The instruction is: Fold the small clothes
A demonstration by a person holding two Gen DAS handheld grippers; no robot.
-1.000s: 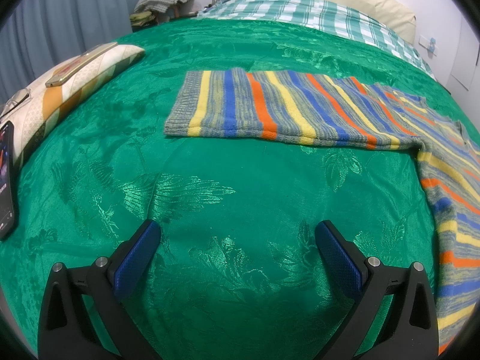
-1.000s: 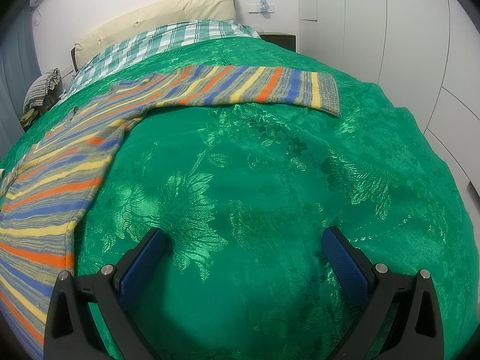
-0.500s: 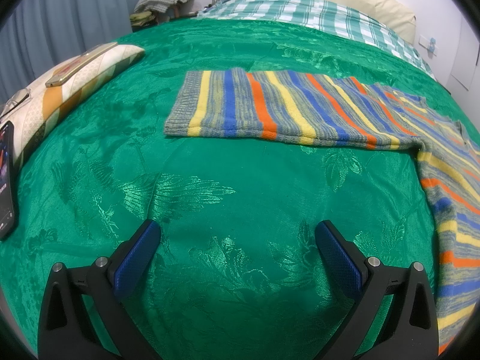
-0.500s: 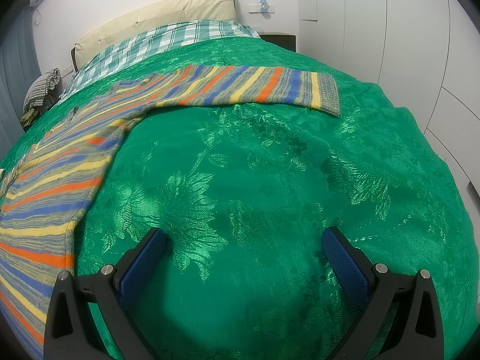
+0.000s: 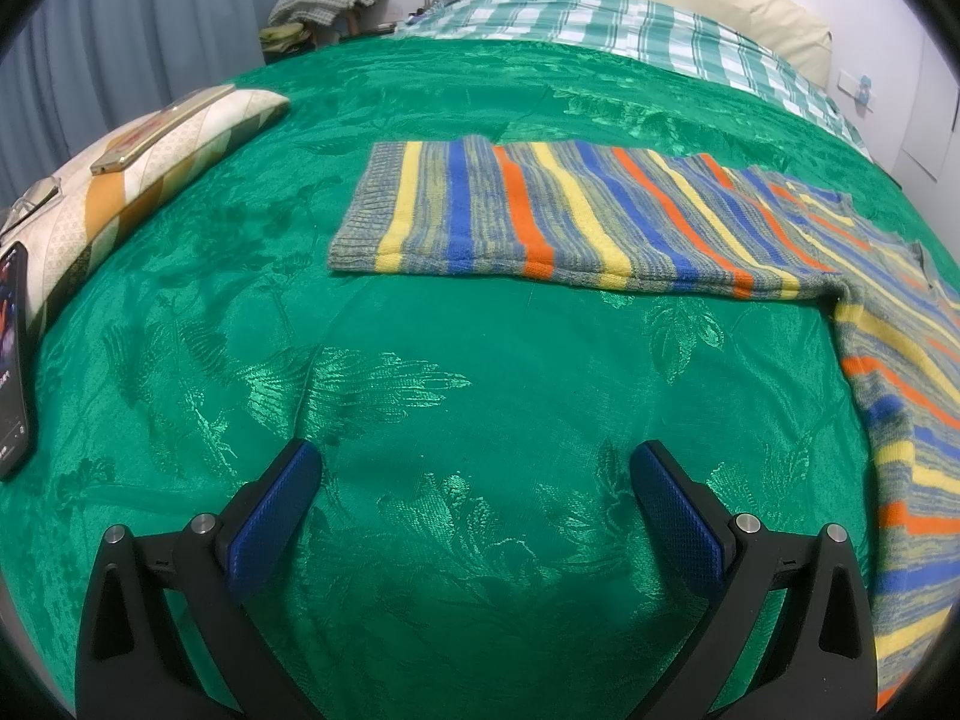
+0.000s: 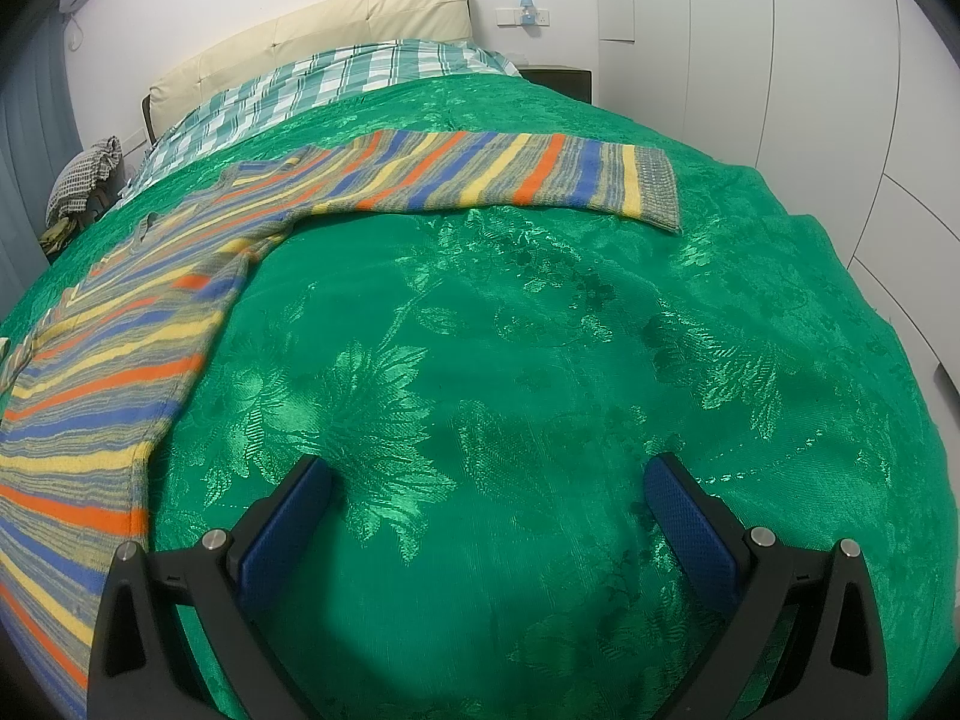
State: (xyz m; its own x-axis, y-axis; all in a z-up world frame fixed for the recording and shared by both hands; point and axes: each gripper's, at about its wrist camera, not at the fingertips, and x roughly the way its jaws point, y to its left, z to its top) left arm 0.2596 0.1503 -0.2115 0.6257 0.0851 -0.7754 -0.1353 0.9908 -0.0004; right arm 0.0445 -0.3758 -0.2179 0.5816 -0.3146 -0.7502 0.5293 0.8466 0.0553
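A striped knit sweater (image 5: 600,222) in grey, yellow, blue and orange lies spread flat on a green bedspread (image 5: 456,360). Its left sleeve stretches across the left wrist view, the cuff (image 5: 360,210) pointing left. In the right wrist view the other sleeve (image 6: 510,174) runs right to its cuff (image 6: 657,186), and the body (image 6: 108,384) lies at the left. My left gripper (image 5: 474,480) hovers open over bare bedspread short of the sleeve. My right gripper (image 6: 486,492) is open too, over bare bedspread beside the body.
A striped cream pillow (image 5: 150,162) with a phone (image 5: 156,132) on it lies at the left, and a dark phone (image 5: 12,354) rests near it. Checked bedding (image 5: 630,30) and a headboard (image 6: 312,42) are at the far end. White wardrobe doors (image 6: 810,60) stand at the right.
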